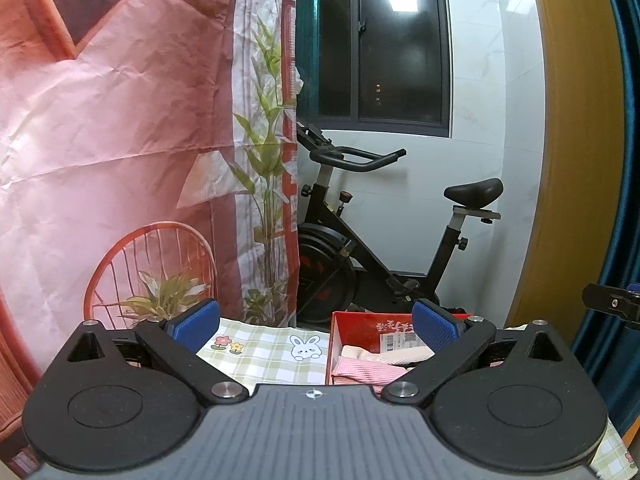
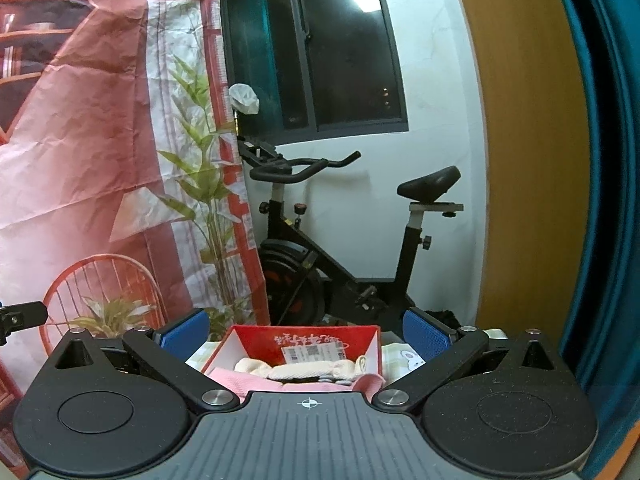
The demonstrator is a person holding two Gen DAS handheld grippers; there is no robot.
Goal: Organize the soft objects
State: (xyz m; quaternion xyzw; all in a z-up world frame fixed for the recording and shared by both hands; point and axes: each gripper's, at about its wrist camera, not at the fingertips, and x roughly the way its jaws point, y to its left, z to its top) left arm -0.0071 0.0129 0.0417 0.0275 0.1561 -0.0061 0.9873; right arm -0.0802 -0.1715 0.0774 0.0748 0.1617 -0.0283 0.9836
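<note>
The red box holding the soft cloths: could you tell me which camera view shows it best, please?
The right wrist view: the red box sits centred between the open fingers, showing both side walls, the printed back wall, and the cream cloth and pink cloth inside. In the left wrist view the box sits right of centre, partly hidden behind a finger.

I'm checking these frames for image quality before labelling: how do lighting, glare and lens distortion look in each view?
Left wrist view: indoor light, night-dark window mirroring a bright ceiling lamp; fisheye bows the yellow wooden door frame; the red cardboard box is sharp. Right wrist view: same lamp glare on the glass, same bowed edges, and a pink cast over the printed backdrop cloth.
</note>
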